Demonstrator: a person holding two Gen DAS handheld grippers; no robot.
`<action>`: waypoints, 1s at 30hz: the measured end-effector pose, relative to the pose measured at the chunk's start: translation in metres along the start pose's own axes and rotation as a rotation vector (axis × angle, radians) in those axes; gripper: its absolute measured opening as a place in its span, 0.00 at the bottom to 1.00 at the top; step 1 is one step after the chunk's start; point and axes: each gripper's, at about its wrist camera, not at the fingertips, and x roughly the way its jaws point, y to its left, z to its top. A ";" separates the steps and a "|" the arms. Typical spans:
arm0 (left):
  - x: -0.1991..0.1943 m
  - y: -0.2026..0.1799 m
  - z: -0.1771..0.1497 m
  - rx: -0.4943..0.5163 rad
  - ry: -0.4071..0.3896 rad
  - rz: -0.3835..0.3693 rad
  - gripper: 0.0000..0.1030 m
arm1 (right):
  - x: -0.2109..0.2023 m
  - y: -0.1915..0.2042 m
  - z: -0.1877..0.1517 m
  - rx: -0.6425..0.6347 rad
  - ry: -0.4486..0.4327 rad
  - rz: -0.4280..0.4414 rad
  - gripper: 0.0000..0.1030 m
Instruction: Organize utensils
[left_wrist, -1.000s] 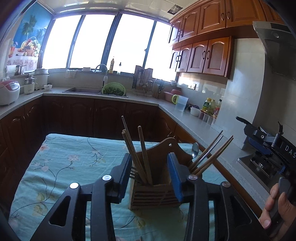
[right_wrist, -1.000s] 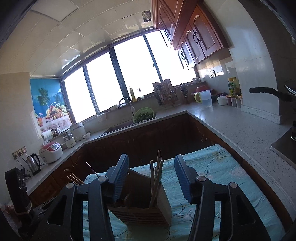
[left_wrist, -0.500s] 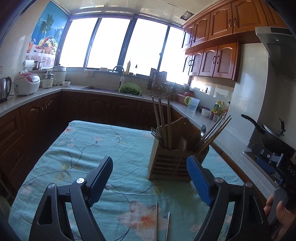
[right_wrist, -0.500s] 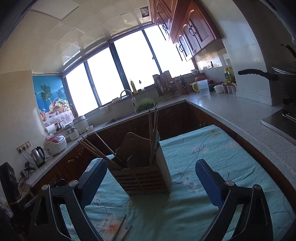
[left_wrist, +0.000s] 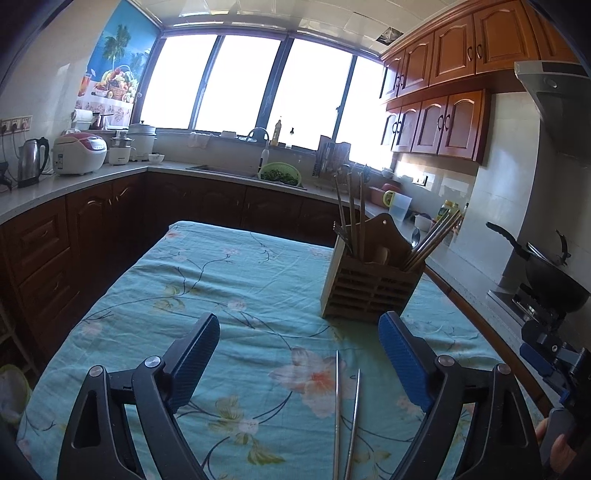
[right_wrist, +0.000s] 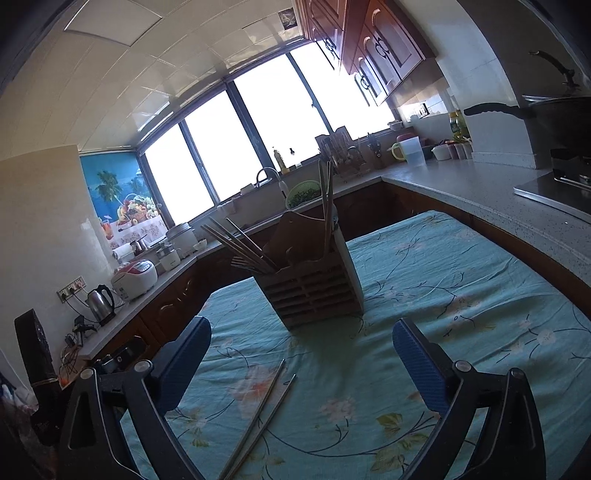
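Wooden and slatted, the utensil holder (left_wrist: 369, 284) now stands free on the teal floral tablecloth (left_wrist: 229, 288), toward the table's far right edge on the stove side. A second ago both grippers sat tight around it, pads close on either side; half a second ago they had spread and drawn off. Now the left gripper (left_wrist: 299, 363) hangs back over the near part of the cloth with its jaws spread wide and nothing between them, and the right gripper (right_wrist: 301, 363) is likewise wide apart and empty — the holder has been set down and released.

Pulling back has also brought a loose pair of metal chopsticks (left_wrist: 345, 417) into sight. They lie flat on the cloth near the front edge, side by side and almost touching, pointing toward the holder but well short of it; in the right wrist view the same pair (right_wrist: 258, 421) runs diagonally toward the left pad.

Inside the holder, chopsticks (left_wrist: 351, 218) stand upright in one compartment, while another bundle (left_wrist: 432, 236) and a spoon lean out on the counter side.

The holder looks placed — my guess is the loose pair goes in next.
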 end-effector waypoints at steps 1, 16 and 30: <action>-0.002 0.002 -0.003 0.001 0.007 0.002 0.86 | -0.002 0.003 -0.005 -0.015 0.001 -0.006 0.97; -0.063 0.000 -0.019 0.092 -0.100 0.066 0.99 | -0.060 0.029 -0.002 -0.202 -0.192 -0.084 1.00; -0.069 0.000 -0.074 0.182 -0.096 0.151 0.99 | -0.060 0.015 -0.058 -0.264 -0.135 -0.166 1.00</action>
